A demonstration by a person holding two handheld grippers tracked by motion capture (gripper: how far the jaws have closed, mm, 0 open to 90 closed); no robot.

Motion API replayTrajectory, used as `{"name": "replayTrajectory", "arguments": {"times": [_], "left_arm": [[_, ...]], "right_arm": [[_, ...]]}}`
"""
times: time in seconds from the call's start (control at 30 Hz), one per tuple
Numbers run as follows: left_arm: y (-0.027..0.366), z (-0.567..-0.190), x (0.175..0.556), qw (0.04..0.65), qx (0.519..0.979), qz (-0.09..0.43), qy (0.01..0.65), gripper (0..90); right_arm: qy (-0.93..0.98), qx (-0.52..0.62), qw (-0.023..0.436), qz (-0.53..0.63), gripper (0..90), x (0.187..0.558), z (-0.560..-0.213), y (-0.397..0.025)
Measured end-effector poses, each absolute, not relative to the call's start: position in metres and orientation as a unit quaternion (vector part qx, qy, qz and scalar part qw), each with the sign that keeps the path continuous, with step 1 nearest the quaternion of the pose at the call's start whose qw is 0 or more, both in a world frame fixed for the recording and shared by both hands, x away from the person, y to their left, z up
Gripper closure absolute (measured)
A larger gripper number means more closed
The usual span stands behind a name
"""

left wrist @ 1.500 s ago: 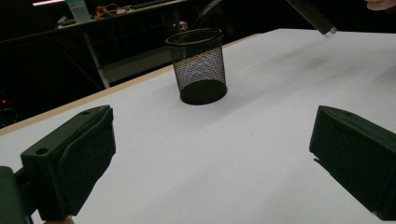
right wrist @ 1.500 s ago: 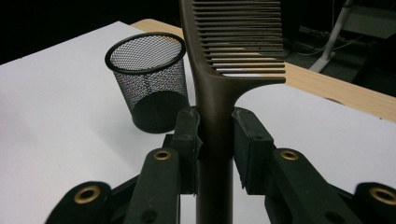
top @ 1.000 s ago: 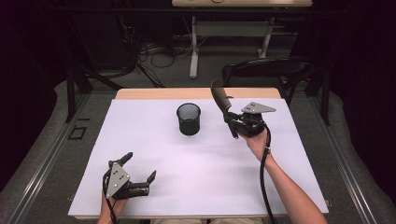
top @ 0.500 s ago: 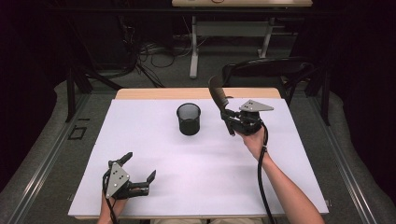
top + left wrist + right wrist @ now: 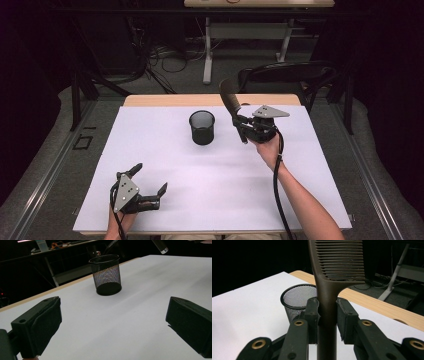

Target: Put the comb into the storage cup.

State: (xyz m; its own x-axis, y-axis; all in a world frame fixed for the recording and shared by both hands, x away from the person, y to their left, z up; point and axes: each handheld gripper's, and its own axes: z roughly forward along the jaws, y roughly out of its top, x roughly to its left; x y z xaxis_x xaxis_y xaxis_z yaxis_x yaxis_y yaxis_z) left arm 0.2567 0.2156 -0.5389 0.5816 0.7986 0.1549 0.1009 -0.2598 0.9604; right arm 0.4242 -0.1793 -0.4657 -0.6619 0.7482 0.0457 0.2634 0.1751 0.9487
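Note:
A black mesh cup (image 5: 202,127) stands upright on the white table cover (image 5: 220,185), toward the back middle; it also appears in the left gripper view (image 5: 106,274) and in the right gripper view (image 5: 297,300). My right gripper (image 5: 240,128) is shut on the handle of a dark brown comb (image 5: 229,98), held above the table just right of the cup. The comb's toothed end (image 5: 342,260) points up and away, and the pads (image 5: 313,312) clamp its handle. Near the front left edge, my left gripper (image 5: 149,181) rests open with nothing between its fingers (image 5: 40,325).
A black chair (image 5: 285,75) stands behind the table's back right corner. The wooden table edge (image 5: 170,100) shows beyond the white cover. Cables and desk legs (image 5: 207,50) lie on the floor farther back. A cable (image 5: 277,195) trails along the right forearm.
The right gripper with the comb has shifted slightly left, closer to the mesh cup. The left gripper has stayed where it was.

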Motion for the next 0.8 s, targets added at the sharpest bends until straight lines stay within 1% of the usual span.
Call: {"name": "replayTrajectory", "arguments": {"times": [0.8], "left_arm": [[0.2157,-0.5389,0.2569,0.521,0.721,0.334,0.311,0.2]], "right_arm": [[0.725,0.344,0.22,0.555,72.9,0.4312,-0.459,-0.17]]}}
